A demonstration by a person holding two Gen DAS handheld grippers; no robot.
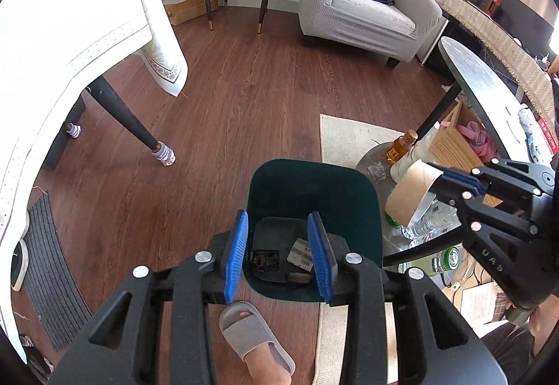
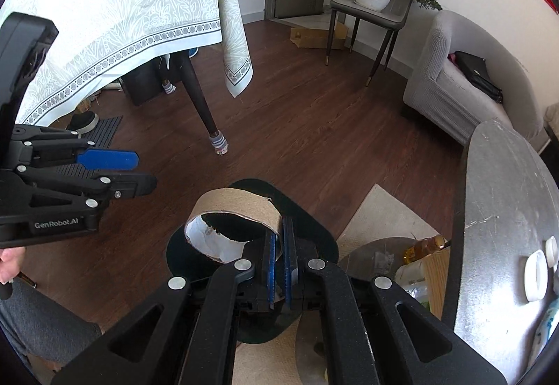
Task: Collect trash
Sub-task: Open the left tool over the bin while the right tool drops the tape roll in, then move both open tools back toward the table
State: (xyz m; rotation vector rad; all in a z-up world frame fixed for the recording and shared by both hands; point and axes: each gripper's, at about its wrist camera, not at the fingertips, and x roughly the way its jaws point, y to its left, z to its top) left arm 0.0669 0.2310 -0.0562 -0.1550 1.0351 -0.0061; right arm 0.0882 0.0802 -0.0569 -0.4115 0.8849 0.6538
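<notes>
A dark green trash bin (image 1: 314, 182) stands on the wooden floor, holding a crumpled paper (image 1: 299, 254) and a dark wrapper (image 1: 263, 261). My left gripper (image 1: 279, 220) hangs open above the bin's mouth, with nothing between its blue pads. To the right, my right gripper (image 1: 442, 175) is shut on the wall of a brown cardboard ring (image 1: 410, 196). In the right wrist view the cardboard ring (image 2: 237, 206) hangs over the bin (image 2: 314, 238), pinched by the right gripper (image 2: 280, 227). The left gripper (image 2: 146, 172) shows at the left edge, beside the ring and apart from it.
A round metal side table (image 1: 489, 84) stands right of the bin, with an amber bottle (image 1: 401, 145) and plastic bottles on its lower shelf. A beige rug (image 1: 349, 137) lies beneath. A person's foot in a grey slipper (image 1: 255, 332) is close to the bin. A cloth-covered table leg (image 1: 129, 119) stands at left.
</notes>
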